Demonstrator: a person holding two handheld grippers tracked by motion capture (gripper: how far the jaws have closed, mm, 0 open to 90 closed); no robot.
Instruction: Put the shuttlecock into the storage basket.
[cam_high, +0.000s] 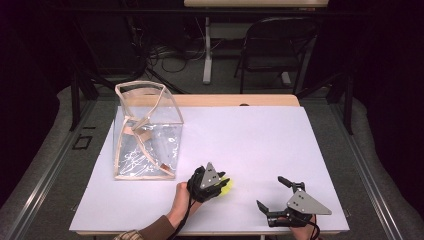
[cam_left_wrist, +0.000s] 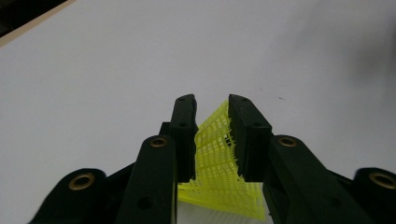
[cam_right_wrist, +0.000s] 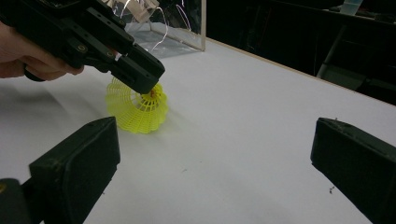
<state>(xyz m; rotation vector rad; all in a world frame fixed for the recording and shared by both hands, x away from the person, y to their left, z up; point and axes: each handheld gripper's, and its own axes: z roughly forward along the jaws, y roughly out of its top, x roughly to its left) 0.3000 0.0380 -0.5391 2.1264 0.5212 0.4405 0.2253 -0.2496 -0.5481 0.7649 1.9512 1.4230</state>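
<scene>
A yellow plastic-mesh shuttlecock (cam_high: 228, 186) lies on the white table sheet (cam_high: 260, 135) near the front edge. My left gripper (cam_high: 223, 184) comes at it from the left, held in a hand with a brown sleeve. In the left gripper view the jaws press on both sides of the shuttlecock's skirt (cam_left_wrist: 215, 163), which looks squeezed between them. From the right gripper view, the left gripper (cam_right_wrist: 148, 83) bears down on the shuttlecock (cam_right_wrist: 137, 112). My right gripper (cam_high: 270, 191) rests to the right with its jaws wide apart and nothing between them (cam_right_wrist: 212, 135).
A clear plastic bag with tan trim (cam_high: 147, 132) stands open at the table's left, behind the left hand. A folding chair (cam_high: 277, 45) and cables sit on the floor beyond the far edge. White sheet stretches between the grippers and toward the back right.
</scene>
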